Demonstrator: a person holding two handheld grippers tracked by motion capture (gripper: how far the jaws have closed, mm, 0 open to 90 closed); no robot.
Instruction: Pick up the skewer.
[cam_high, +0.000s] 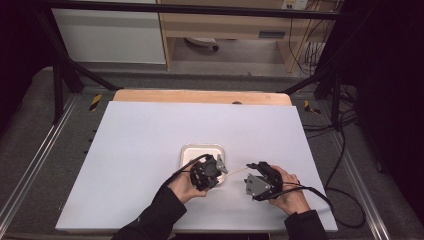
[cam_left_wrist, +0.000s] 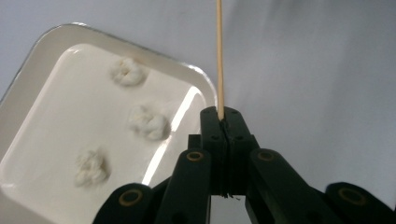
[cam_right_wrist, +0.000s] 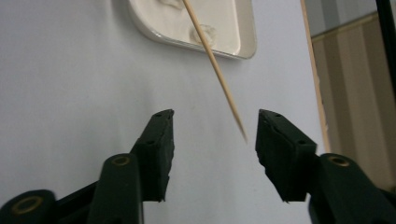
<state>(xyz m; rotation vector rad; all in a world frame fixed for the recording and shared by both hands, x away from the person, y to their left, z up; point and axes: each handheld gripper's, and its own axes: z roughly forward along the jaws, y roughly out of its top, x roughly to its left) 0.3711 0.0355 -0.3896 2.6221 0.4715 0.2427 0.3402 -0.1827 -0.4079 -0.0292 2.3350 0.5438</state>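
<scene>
A thin wooden skewer (cam_left_wrist: 219, 56) is pinched between the pressed-together jaws of the left tongs (cam_left_wrist: 226, 122), beside a white tray (cam_left_wrist: 28, 84) holding three pale dough lumps (cam_left_wrist: 148, 122) on the desk (cam_high: 140, 135). The right tongs (cam_right_wrist: 212, 135) are spread, and the skewer's pointed tip is seen between their jaws, untouched by either.

The thin skewer (cam_left_wrist: 219, 56) looks like pale, smooth wood. The white tray (cam_left_wrist: 42, 46) is glossy, with fluffy, cottony white tufts (cam_left_wrist: 148, 122) in it. The tabletop (cam_high: 145, 130) is matt pale grey; each gripper looks black matt plastic.
</scene>
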